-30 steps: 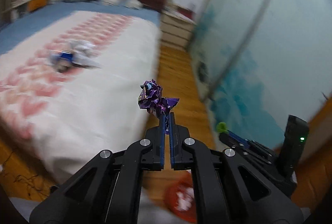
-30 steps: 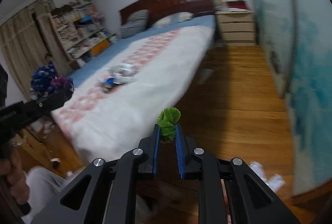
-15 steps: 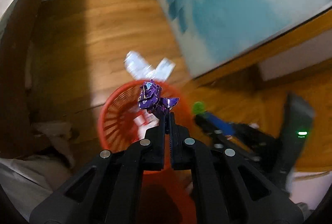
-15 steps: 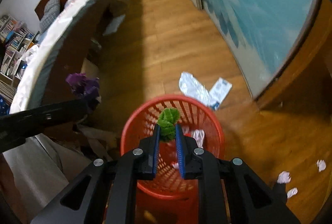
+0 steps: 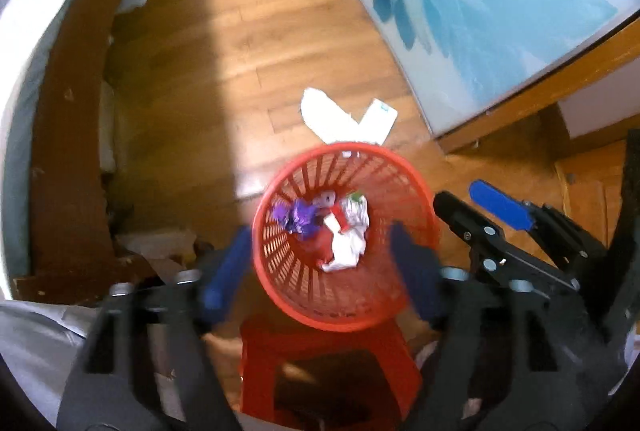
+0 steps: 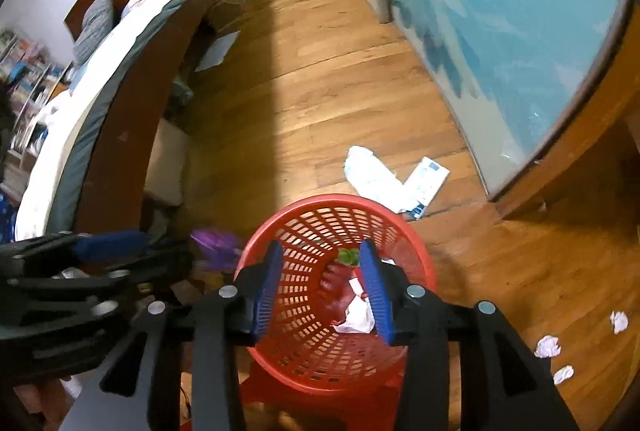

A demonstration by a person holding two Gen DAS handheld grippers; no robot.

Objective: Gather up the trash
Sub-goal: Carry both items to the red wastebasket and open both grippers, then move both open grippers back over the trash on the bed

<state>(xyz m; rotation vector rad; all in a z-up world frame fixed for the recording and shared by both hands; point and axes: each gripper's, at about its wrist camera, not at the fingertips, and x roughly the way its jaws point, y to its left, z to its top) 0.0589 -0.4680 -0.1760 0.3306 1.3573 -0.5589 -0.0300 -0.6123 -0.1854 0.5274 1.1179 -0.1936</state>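
A red mesh wastebasket (image 5: 416, 187) stands on a red stool (image 5: 256, 351); it also shows in the right wrist view (image 6: 416, 251). My left gripper (image 5: 320, 255) is open above the basket's rim and empty. A purple crumpled wrapper (image 5: 300, 217) lies inside the basket beside white paper (image 5: 348, 247). My right gripper (image 6: 322, 275) is open over the basket and empty. A green crumpled scrap (image 6: 349, 256) is inside the basket, between my fingers. In the right wrist view the purple wrapper (image 6: 218, 241) shows blurred by the basket's left rim.
White paper and a flat packet (image 6: 394, 179) lie on the wooden floor behind the basket. Small white paper balls (image 6: 548, 345) lie on the floor to the right. The bed frame (image 6: 128, 119) runs along the left. A blue flowered panel (image 6: 500, 11) lines the right.
Both grippers have opened over the red basket. The purple wrapper has left the left gripper and the green scrap has left the right gripper; both are down in the basket.
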